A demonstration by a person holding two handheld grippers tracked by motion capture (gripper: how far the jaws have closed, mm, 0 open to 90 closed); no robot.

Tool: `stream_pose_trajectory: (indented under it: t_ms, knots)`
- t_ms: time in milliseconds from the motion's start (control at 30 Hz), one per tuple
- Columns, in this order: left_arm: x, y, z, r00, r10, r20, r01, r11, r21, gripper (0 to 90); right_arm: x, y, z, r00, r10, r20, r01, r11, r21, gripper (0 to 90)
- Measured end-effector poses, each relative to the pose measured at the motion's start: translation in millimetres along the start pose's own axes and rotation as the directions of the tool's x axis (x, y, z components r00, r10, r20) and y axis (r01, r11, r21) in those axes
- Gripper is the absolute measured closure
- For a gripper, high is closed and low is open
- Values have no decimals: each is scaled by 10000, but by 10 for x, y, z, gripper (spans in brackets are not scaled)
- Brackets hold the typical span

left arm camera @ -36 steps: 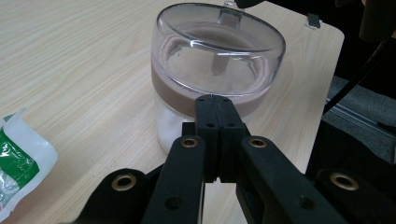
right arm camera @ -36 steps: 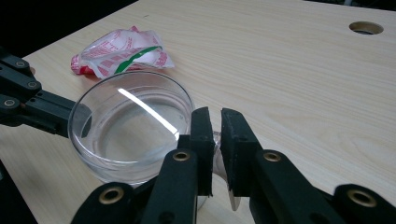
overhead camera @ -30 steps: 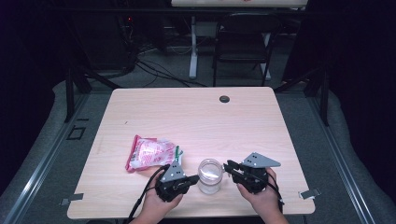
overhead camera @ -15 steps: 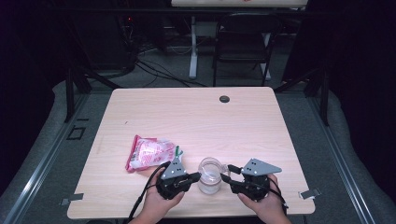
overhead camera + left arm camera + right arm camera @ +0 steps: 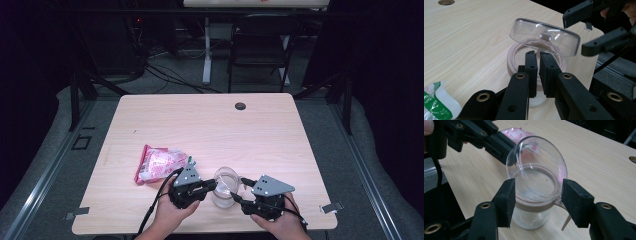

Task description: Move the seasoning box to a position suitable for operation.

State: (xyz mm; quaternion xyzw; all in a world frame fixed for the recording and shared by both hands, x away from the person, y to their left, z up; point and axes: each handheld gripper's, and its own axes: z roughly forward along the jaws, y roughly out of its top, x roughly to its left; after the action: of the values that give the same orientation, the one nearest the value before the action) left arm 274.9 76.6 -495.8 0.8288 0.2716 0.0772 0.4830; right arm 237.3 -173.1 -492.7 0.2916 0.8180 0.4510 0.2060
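With the jar (image 5: 223, 192) near the table's (image 5: 210, 125) front edge, the left gripper (image 5: 210, 186) is clenched almost shut at the raised lid (image 5: 544, 36), the right gripper's (image 5: 537, 195) jaws have just been opening and stand released around the rim; next, swing the lid clear.

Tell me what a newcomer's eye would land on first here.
First, the clear lid tilted open above the jar at the table's near edge. The left gripper and the right gripper, its fingers just opened and apart from the jar's collar, flank it. Left of them lies a pink snack packet.
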Motion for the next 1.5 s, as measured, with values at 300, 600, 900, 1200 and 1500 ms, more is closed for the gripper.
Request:
stream_pose_trajectory:
  t_ms: [300,600,900,1200,1500]
  knots:
    - [3,108,7,10000,33,-40,-34,10000,-83,812,37,-19,54,9993,-301,224,300,9995,42,448]
    - [4,121,26,9997,105,-199,-105,9999,-15,763,35,-20,50,9985,-290,455,292,9996,-43,495]
    - [48,50,56,9994,-133,-323,135,9999,67,676,36,-19,49,9986,-258,471,260,9996,-50,495]
    - [64,-40,133,9974,-207,-684,227,9993,285,582,24,-19,42,9989,-187,422,189,9998,-51,497]
    - [64,-94,191,9967,-368,-728,403,9981,473,549,17,-19,37,9990,-113,432,119,9999,-120,501]
